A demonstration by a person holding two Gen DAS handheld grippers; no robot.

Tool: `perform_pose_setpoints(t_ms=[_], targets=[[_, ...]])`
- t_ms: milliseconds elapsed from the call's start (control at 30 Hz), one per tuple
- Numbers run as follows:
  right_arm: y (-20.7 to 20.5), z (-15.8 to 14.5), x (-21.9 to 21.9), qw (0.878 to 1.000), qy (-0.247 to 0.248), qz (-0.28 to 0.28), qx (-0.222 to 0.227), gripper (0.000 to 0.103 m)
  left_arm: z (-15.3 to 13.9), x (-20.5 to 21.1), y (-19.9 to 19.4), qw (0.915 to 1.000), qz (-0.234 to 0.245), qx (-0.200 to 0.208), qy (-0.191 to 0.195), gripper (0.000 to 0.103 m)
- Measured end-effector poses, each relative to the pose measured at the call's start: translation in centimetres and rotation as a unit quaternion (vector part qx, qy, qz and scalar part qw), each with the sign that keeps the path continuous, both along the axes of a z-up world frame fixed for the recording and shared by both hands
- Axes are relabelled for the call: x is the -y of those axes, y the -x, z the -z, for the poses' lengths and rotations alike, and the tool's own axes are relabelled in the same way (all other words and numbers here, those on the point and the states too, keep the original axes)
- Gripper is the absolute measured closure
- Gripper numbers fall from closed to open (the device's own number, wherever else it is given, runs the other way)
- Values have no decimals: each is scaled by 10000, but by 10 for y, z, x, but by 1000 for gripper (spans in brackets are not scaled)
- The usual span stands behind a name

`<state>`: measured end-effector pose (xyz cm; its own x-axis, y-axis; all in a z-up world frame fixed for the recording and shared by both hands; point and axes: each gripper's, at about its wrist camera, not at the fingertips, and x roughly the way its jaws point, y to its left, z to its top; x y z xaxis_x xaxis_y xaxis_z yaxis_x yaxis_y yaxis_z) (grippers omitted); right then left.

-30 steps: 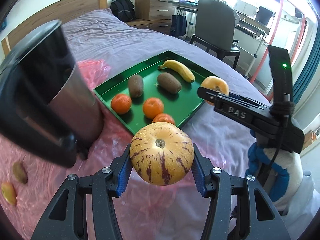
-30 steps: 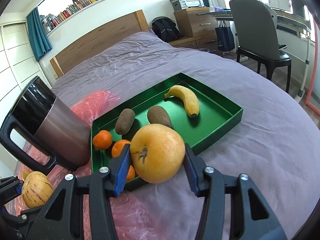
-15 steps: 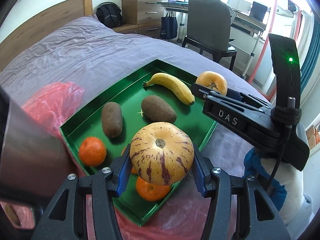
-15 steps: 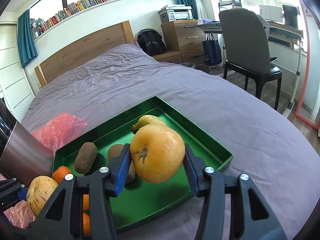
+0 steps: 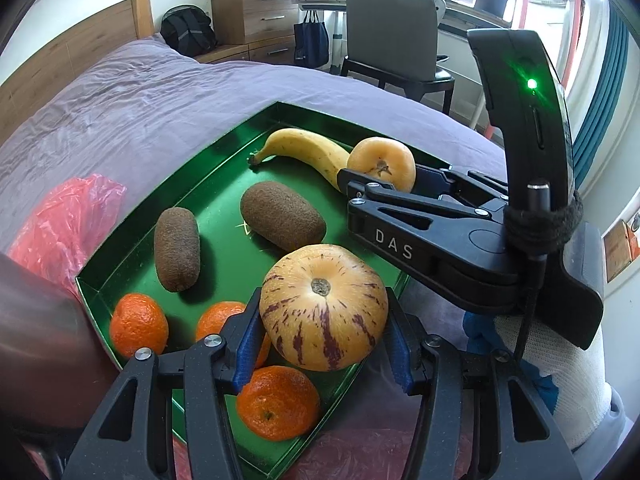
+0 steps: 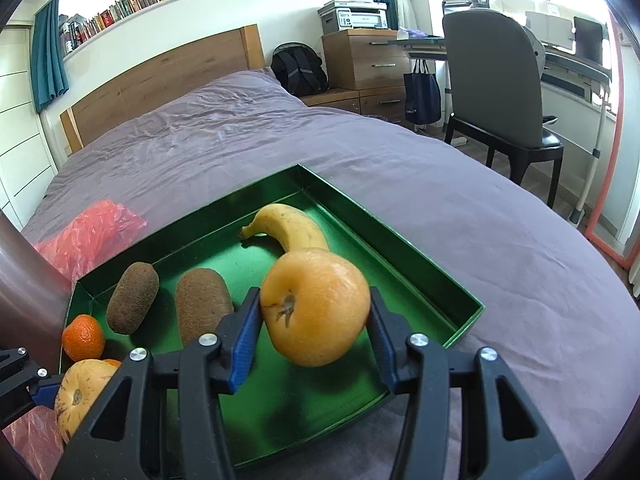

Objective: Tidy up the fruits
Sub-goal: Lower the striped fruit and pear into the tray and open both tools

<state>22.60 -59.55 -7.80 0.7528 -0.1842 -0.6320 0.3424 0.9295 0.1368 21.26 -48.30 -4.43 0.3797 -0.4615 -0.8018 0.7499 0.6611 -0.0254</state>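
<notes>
Currently left gripper [image 5: 324,344] fingers are clamping one striped melon [image 5: 323,306], right gripper [image 6: 314,334] fingers gripping one orange fruit [image 6: 316,306] — green tray [image 5: 224,168] holding three tangerines [image 5: 138,325], two kiwis [image 5: 177,248], one banana [image 5: 306,150].

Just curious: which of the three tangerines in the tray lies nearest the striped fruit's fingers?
The tangerine at the tray's near corner, just below the fingers; the other two sit farther left.

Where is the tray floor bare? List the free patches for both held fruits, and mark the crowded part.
Bare floor in the green tray: the near right corner, beneath the orange fruit in the right gripper, and the far corner beyond the banana. Crowded: the left end, where the tangerines, kiwis and the left gripper with its striped melon gather.
</notes>
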Motion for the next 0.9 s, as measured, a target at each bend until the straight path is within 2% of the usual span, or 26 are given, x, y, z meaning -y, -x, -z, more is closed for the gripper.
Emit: perform_pose_setpoints(t_ms=[333,900], targets=[[-1,-1,3,9999,122,-25,-78,83,12,8,-4,9999,-53,-27,-119,55],[4,6,13,9996,-26,-209,-175,80,18,9,1,9996,-206,121,-137,54]])
